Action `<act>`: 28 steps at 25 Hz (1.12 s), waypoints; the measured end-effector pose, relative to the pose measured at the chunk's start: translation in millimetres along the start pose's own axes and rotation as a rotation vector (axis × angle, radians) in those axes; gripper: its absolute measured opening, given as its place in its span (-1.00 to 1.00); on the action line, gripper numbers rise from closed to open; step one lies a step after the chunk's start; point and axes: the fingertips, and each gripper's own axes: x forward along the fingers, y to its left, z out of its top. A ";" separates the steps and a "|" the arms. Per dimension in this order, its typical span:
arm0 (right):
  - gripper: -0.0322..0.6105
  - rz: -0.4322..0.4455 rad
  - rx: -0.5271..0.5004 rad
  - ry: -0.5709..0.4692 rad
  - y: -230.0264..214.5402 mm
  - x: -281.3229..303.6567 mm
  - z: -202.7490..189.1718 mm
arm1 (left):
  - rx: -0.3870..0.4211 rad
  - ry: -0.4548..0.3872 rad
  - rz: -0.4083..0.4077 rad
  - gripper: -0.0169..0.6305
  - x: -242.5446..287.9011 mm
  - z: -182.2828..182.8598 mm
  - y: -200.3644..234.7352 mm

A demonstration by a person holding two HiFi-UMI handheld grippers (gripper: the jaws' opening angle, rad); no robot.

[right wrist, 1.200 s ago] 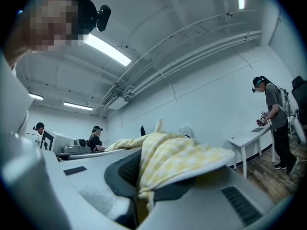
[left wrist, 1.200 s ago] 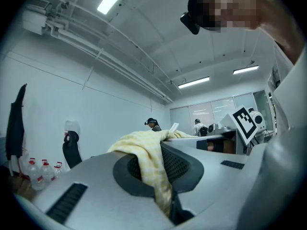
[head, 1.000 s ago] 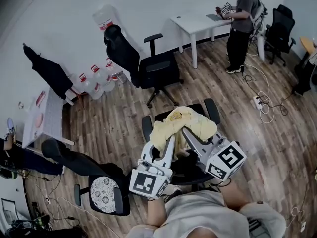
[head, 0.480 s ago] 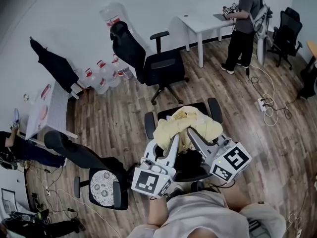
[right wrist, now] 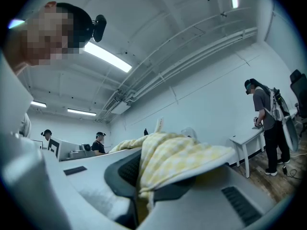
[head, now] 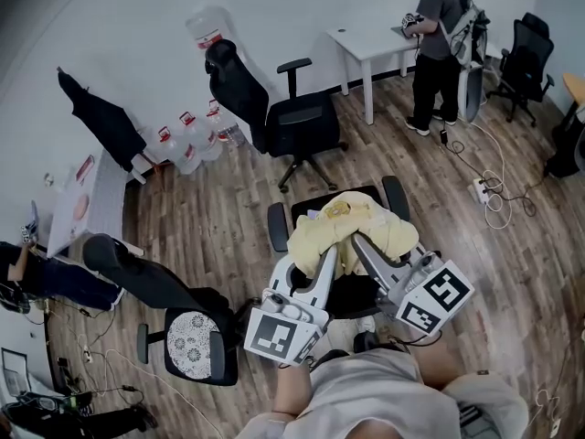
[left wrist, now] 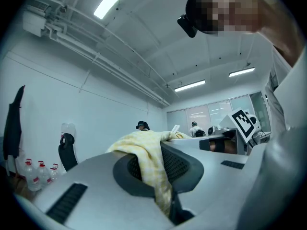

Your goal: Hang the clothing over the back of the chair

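Observation:
A pale yellow checked garment point(head: 352, 230) hangs bunched between my two grippers, directly above a black office chair point(head: 315, 210) with padded armrests. My left gripper point(head: 325, 256) is shut on the garment's near left part; the cloth point(left wrist: 149, 163) drapes over and between its pads in the left gripper view point(left wrist: 162, 188). My right gripper point(head: 360, 243) is shut on the garment's right part, and folds of cloth point(right wrist: 175, 163) spill over its jaws in the right gripper view point(right wrist: 142, 191). Both grippers point roughly level. The garment hides most of the chair's seat.
A second black office chair point(head: 279, 108) stands farther off, near water bottles point(head: 187, 140) by the wall. A person point(head: 437, 39) stands at a white desk point(head: 370, 44). A chair with a patterned cushion point(head: 192, 353) sits at lower left. Cables and a power strip point(head: 480, 188) lie on the floor at the right.
Both grippers have carried the garment a short way and slightly up, staying over the chair. Both grips are unchanged. The person at the white desk has shifted position.

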 end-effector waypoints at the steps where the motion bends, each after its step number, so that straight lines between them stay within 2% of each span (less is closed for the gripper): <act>1: -0.79 -0.001 0.003 -0.004 3.2 -3.5 0.2 | 0.001 -0.002 -0.007 -0.84 -3.2 0.8 -3.4; 12: -0.79 -0.036 0.028 0.003 36.7 -45.9 -17.1 | -0.024 0.004 -0.047 -0.84 -40.4 -9.6 -42.3; 28: -0.79 -0.065 0.082 0.064 70.3 -101.6 -53.4 | -0.076 0.058 -0.026 -0.84 -83.2 -39.1 -91.7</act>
